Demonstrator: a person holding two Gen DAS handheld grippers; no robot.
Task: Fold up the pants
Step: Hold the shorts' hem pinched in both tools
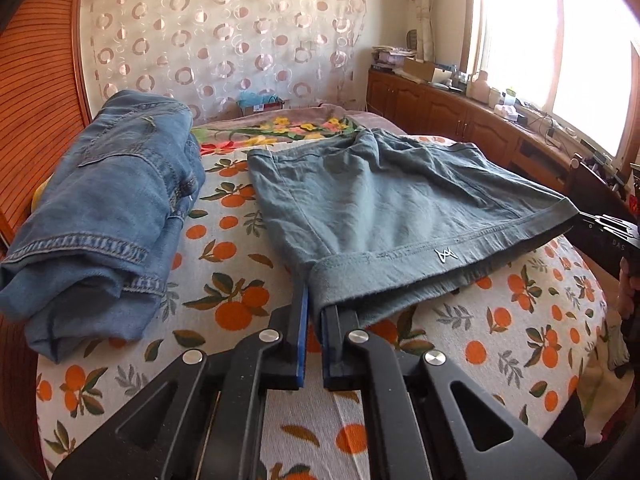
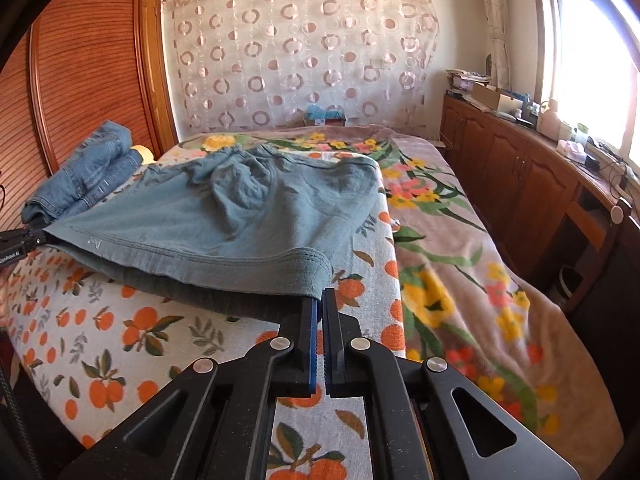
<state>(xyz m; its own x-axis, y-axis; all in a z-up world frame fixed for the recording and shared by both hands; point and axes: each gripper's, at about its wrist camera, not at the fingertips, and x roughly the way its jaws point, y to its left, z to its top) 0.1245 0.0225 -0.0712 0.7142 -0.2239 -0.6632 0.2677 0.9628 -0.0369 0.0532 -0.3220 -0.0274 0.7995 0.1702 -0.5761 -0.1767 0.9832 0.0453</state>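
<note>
Grey-green pants [image 1: 380, 200] lie folded short on the orange-print sheet [image 1: 224, 280] of a bed, the near hem lifted a little off the sheet. My left gripper [image 1: 316, 296] is shut on the hem's near left corner. My right gripper [image 2: 322, 298] is shut on the hem's near right corner, with the pants [image 2: 240, 216] stretching away to the left. Each view shows the other gripper pinching the far end of the same hem: the right gripper [image 1: 580, 216] at the right edge, the left gripper [image 2: 40, 236] at the left edge.
Folded blue jeans [image 1: 108, 200] [image 2: 88, 168] lie at the left by a wooden slatted wardrobe door [image 1: 40, 100]. A floral blanket [image 2: 460, 260] covers the right of the bed. A wooden cabinet [image 2: 520, 184] with clutter runs under the window. A hand [image 1: 628, 284] shows at the right edge.
</note>
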